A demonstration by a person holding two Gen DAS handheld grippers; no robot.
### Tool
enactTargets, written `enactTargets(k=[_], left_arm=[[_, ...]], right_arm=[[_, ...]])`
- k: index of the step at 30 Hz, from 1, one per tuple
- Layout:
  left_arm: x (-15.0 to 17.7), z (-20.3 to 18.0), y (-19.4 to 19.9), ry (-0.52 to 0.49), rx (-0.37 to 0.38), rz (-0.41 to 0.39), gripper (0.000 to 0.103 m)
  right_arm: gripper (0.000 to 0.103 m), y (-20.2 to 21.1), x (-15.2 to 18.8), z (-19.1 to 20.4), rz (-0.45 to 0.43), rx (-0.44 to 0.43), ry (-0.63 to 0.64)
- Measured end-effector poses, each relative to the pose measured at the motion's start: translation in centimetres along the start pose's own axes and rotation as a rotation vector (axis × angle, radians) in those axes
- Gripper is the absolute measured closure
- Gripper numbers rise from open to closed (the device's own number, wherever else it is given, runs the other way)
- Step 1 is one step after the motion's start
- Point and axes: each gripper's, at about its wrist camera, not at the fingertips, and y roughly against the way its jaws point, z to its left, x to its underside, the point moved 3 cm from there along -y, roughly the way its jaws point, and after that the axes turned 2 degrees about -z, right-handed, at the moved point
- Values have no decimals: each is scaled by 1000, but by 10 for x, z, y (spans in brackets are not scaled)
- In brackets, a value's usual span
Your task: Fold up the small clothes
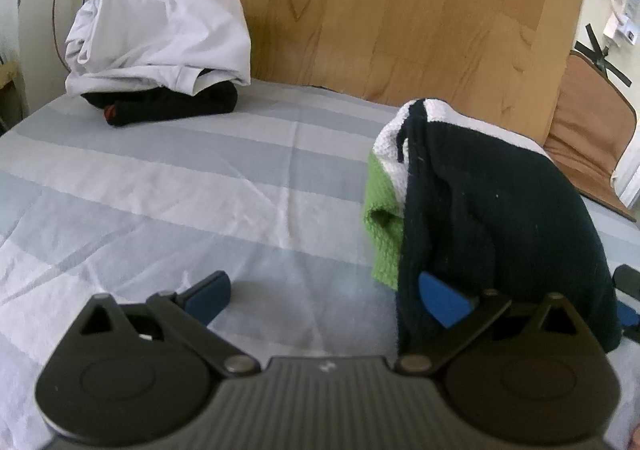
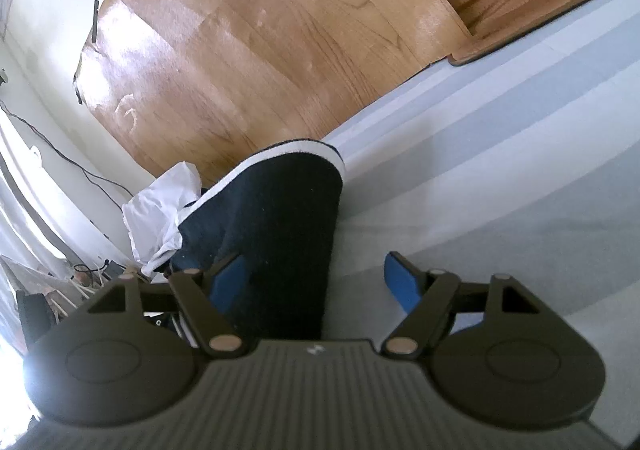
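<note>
**A:** So how far along are you? I see a stack on the striped bedsheet (image 1: 160, 186): a dark navy garment (image 1: 500, 218) lying over a green-and-white towel (image 1: 384, 210). It looks folded.

**B:** Yeah, that pile seems done to me. Your left gripper (image 1: 324, 294) is spread wide with nothing in it, its right pad just touching the navy edge. Your right gripper (image 2: 316, 282) is released too, the navy cloth between its pads but not pinched.

**A:** And what's left?

**B:** The crumpled white garment (image 1: 160, 30) on a black item (image 1: 172, 106) at the far corner, well apart. You haven't folded that one yet, I'd say.
</note>
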Motion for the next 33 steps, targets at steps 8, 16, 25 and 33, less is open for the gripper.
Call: enactTargets(k=[8,16,25,33], left_arm=[[5,-2,2,-27,-3,-31,0],[5,-2,2,-30,-5,-35,0],[4,-2,1,-35,-8,-34,0],[4,-2,1,-38,-6,-34,0]], right_arm=[[22,-2,0,2,8,12,23],[22,-2,0,2,9,12,25],[21,-2,1,2,8,12,27],[16,-2,1,3,19,-11,37]])
